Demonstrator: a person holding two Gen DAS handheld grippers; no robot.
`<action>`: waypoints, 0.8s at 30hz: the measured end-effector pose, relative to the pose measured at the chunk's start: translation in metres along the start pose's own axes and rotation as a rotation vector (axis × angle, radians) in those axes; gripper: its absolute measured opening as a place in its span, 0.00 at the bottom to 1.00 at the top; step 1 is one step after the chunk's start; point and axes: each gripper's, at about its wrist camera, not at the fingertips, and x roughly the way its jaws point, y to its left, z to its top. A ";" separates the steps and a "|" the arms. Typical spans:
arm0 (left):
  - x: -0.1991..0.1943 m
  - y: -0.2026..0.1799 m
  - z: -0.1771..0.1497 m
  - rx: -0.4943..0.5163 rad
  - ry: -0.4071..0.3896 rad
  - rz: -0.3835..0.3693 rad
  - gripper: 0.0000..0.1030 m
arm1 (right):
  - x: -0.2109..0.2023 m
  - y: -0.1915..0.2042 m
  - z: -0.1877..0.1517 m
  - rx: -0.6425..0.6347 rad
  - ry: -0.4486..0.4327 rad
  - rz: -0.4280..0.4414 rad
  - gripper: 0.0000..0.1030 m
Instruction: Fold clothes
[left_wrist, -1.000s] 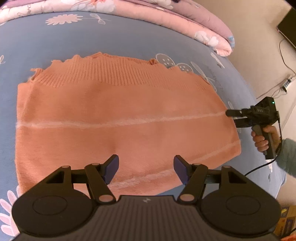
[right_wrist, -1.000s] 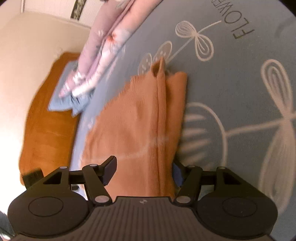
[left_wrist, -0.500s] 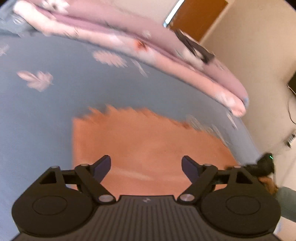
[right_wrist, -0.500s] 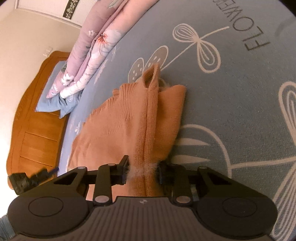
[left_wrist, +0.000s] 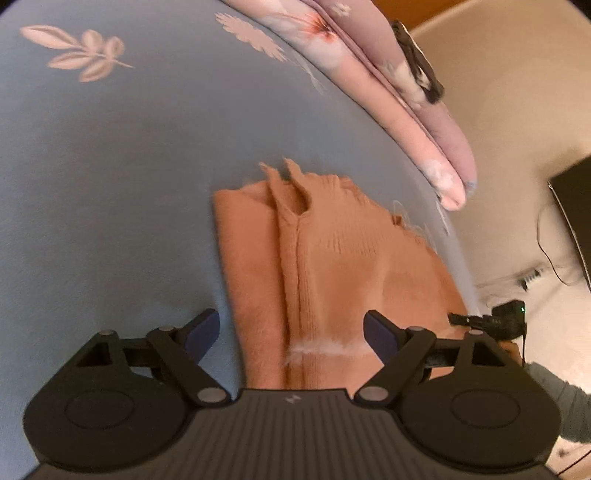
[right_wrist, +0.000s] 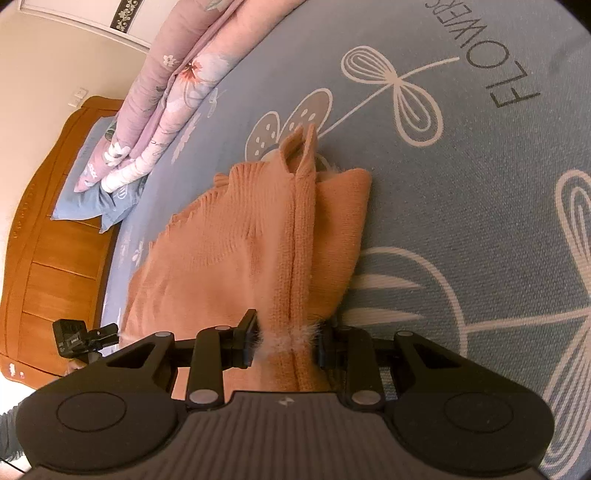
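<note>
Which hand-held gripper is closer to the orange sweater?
Right. The right hand-held gripper is clamped on the orange sweater at its fuzzy white stripe; the left hand-held gripper hangs open over it, not gripping.

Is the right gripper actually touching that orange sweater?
Touching. In the right wrist view, the right gripper is shut on the orange sweater, its pads pinching the fold at the fuzzy white stripe.

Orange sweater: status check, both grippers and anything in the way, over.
Right gripper shut on the orange sweater, fingers pinching its edge. Left gripper open over the sweater, gripping nothing. Pink quilt lies apart, nothing blocking.
</note>
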 end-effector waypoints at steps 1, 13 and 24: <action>0.004 0.000 0.004 0.012 0.009 -0.015 0.82 | 0.000 0.001 0.000 -0.004 -0.001 -0.008 0.31; 0.026 -0.003 0.004 -0.006 0.094 -0.183 0.86 | -0.001 0.002 -0.008 -0.002 -0.012 -0.002 0.35; 0.052 -0.016 0.013 0.044 0.071 -0.208 0.88 | 0.005 -0.008 -0.001 0.005 0.019 0.067 0.35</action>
